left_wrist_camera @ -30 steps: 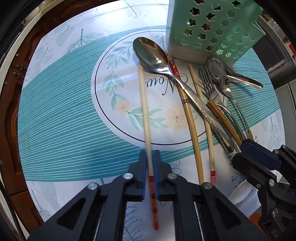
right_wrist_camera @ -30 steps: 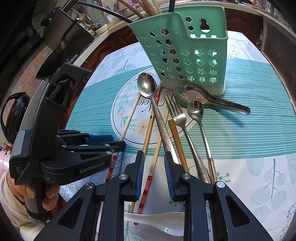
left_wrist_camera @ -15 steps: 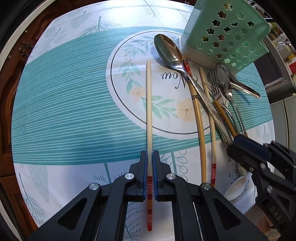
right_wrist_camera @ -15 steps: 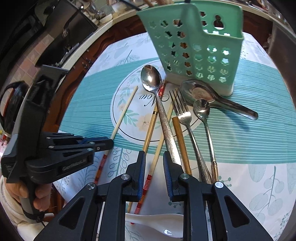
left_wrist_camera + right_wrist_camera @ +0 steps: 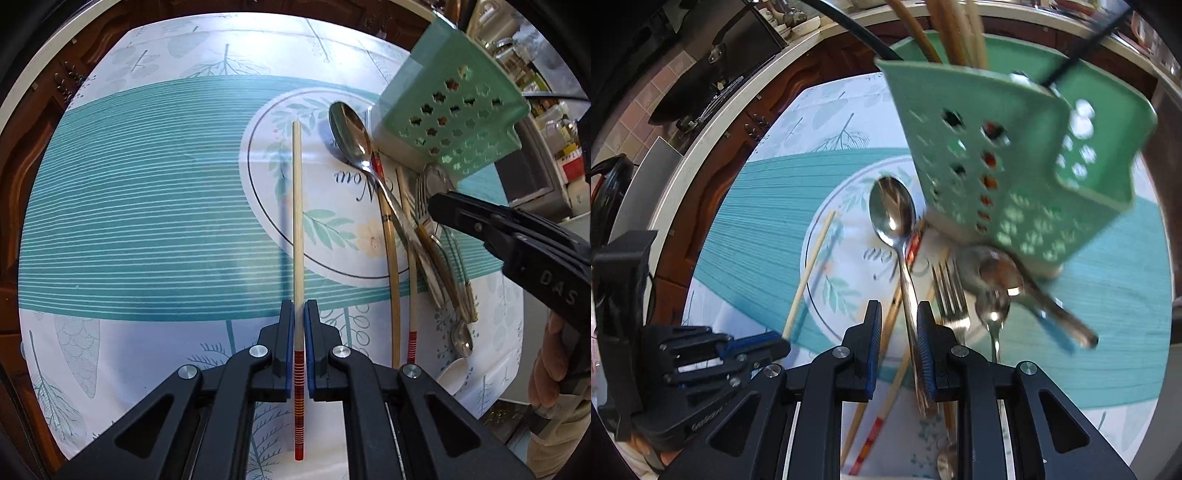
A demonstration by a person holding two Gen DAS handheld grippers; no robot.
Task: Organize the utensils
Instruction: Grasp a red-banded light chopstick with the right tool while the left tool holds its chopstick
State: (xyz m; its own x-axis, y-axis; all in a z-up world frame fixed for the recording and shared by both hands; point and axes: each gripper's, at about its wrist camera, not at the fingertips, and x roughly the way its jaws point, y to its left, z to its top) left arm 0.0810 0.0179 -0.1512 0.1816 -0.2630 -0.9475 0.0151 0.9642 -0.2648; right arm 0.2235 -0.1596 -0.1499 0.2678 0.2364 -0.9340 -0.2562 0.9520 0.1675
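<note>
The left hand-held gripper (image 5: 299, 325) is clamped on a chopstick (image 5: 297, 229) near its red-striped end, the pale tip reaching over the worktop (image 5: 147, 206) middle. The right hand-held gripper (image 5: 897, 325) is open astride a spoon (image 5: 892, 218) handle among blurred cutlery. Beyond, the green caddy (image 5: 1015, 155) holds chopsticks, tops cut off.

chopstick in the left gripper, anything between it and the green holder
Yes. The large spoon lies on the table between the held chopstick and the green holder. Lifted over, nothing visible blocks it, though chopsticks already stand in the holder.
</note>
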